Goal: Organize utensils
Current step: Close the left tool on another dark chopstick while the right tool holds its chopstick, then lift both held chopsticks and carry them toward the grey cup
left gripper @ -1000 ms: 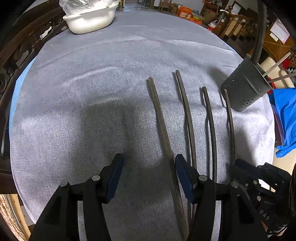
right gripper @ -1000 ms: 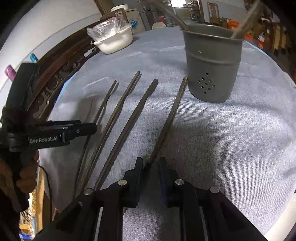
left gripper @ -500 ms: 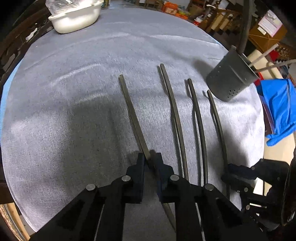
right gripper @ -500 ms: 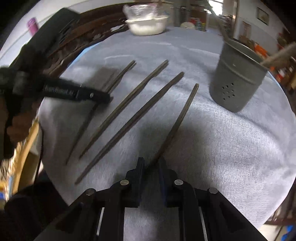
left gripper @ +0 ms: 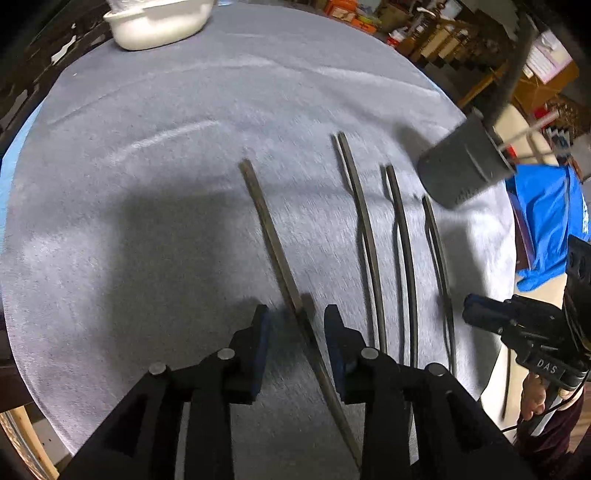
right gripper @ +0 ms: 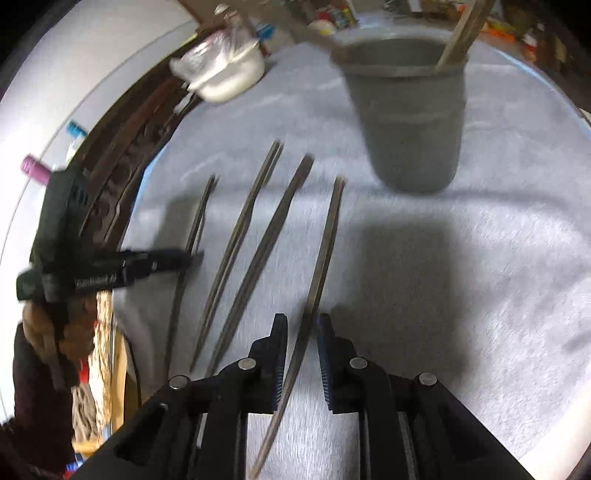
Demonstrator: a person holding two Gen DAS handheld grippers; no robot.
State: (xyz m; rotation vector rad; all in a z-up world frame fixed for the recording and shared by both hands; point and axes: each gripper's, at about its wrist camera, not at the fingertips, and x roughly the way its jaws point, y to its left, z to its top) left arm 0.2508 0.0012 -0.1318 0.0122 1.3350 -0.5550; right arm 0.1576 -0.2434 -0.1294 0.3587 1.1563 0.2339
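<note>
Jaws of the left gripper (left gripper: 295,317), just opening, loosely straddled the leftmost chopstick (left gripper: 266,221), while those of the right gripper (right gripper: 301,325) stood narrowly apart around the rightmost chopstick (right gripper: 328,236), neither pressing, so any lift risked leaving both sticks behind.

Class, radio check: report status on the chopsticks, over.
Left gripper: jaws just opening, leftmost stick loose between. Right gripper: jaws narrow round rightmost stick, grip unclear. Cup beyond, nothing blocking.

cloth (left gripper: 184,229): pale grey, woven
chopsticks (left gripper: 369,236): dark brown
holder (right gripper: 410,122): dark grey
bowl (left gripper: 159,22), far from holder: white
grippers (left gripper: 295,321): black, blue pads
</note>
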